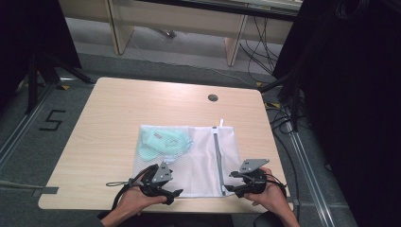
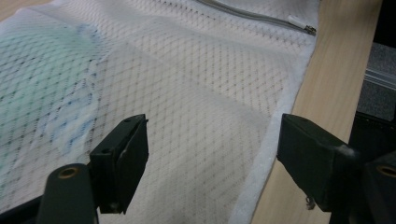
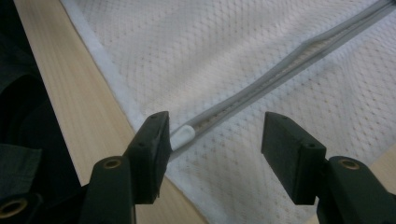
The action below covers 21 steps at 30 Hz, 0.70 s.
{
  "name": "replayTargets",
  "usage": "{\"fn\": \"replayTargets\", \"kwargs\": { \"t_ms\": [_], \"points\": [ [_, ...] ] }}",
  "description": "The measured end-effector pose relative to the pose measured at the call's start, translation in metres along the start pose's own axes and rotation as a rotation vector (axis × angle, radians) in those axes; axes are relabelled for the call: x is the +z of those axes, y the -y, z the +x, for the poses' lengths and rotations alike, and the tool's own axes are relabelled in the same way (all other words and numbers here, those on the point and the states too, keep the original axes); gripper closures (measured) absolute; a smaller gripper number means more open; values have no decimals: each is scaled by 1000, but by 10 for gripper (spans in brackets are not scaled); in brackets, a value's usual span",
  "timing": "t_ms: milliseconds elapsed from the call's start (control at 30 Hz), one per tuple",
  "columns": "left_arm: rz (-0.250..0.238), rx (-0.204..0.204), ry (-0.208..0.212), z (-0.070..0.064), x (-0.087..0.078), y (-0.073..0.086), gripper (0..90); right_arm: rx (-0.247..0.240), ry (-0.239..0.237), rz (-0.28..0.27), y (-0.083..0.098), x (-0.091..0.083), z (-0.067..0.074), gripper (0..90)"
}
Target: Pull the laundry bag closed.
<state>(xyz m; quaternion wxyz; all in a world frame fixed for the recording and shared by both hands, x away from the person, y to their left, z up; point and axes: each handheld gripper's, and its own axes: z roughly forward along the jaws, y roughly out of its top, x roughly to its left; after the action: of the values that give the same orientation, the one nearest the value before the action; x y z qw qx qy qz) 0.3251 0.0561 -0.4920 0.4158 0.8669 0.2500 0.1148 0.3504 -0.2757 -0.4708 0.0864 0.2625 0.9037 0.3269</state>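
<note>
the white mesh laundry bag [image 1: 189, 158] lies flat on the near half of the light wood table [image 1: 108, 118], its near hem almost at the table's front edge. its longer side runs left to right across the high view, while the grey zipper [image 1: 218, 158] near its right edge runs front to back, from a white pull tab at the far end to the near hem. at the left, a pale green item [image 1: 163, 143] sits inside the bag's far left part. the left gripper [image 1: 166, 191] hovers at the bag's near left corner, held in a hand [image 1: 135, 201]; the left gripper view shows its jaws spread wide over the mesh [image 2: 196, 107] and near hem, pressing on nothing, and the green item's blurry shape through the netting [image 2: 42, 84], with the zipper's far end [image 2: 299, 23] beyond. at the right, the right gripper [image 1: 229, 187] sits at the zipper's near end. the right gripper view gives what the high view cannot: a white end tab [image 3: 182, 135] of the zipper [image 3: 280, 72] lies between the parted jaws, touching or just beside the left one, not pinched; the zipper runs away up and to the right there.
</note>
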Motion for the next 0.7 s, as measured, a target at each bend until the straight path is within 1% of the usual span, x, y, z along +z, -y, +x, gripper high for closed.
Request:
{"fn": "replayTargets", "kwargs": {
  "t_ms": [33, 67, 100, 133, 167, 200, 233, 267, 300, 333, 367, 400, 433, 467, 500, 533, 567, 600, 633, 667, 700],
  "points": [
    [10, 10, 2, -2, 1, -2, 249, -9, -12, 6, -1, 2, 2, 441],
    [10, 10, 2, -2, 1, -2, 249, -6, -21, 7, -1, 4, 3, 441],
    [7, 13, 12, -3, 1, -3, 249, -6, -21, 7, -1, 4, 3, 441],
    [11, 25, 4, -3, 2, -3, 249, -16, -27, 19, -2, 5, 2, 441],
    [10, 12, 9, -4, 3, -3, 248, -27, -34, 31, -3, 7, 4, 444],
    [15, 18, 6, -4, 3, -3, 248, -43, -40, 30, -4, 7, 4, 446],
    [15, 18, 6, -4, 3, -3, 248, -28, -53, 37, -4, 9, 7, 448],
    [11, 16, 4, -4, 4, -4, 248, -53, -61, 48, -5, 10, 5, 451],
    [0, 7, 13, -4, 6, -5, 248, -48, -71, 48, -5, 13, 8, 453],
    [0, 7, 13, -4, 6, -5, 248, -48, -71, 48, -5, 13, 8, 453],
    [-7, 7, 25, -5, 8, -5, 248, -52, -77, 59, -5, 14, 8, 456],
    [10, 6, 31, -8, 10, -5, 248, -99, -88, 72, -7, 16, 8, 472],
    [10, 6, 31, -8, 10, -5, 248, -110, -102, 83, -8, 17, 8, 473],
    [12, 24, 30, -9, 11, -5, 248, -135, -111, 81, -8, 19, 7, 475],
    [3, 12, 44, -11, 13, -6, 248, -135, -111, 81, -8, 19, 7, 475],
    [9, 14, 46, -12, 14, -6, 248, -125, -108, 97, -8, 19, 8, 477],
    [9, 28, 44, -12, 14, -6, 248, -132, -125, 107, -8, 22, 9, 488],
    [15, 26, 45, -13, 15, -6, 248, -132, -125, 107, -8, 22, 9, 488],
    [12, 33, 47, -13, 16, -6, 248, -135, -135, 116, -9, 23, 8, 494],
    [14, 27, 49, -14, 16, -6, 248, -135, -135, 116, -9, 23, 8, 494],
    [0, 19, 54, -14, 17, -6, 248, -153, -142, 117, -9, 26, 6, 503]
  ]
}}
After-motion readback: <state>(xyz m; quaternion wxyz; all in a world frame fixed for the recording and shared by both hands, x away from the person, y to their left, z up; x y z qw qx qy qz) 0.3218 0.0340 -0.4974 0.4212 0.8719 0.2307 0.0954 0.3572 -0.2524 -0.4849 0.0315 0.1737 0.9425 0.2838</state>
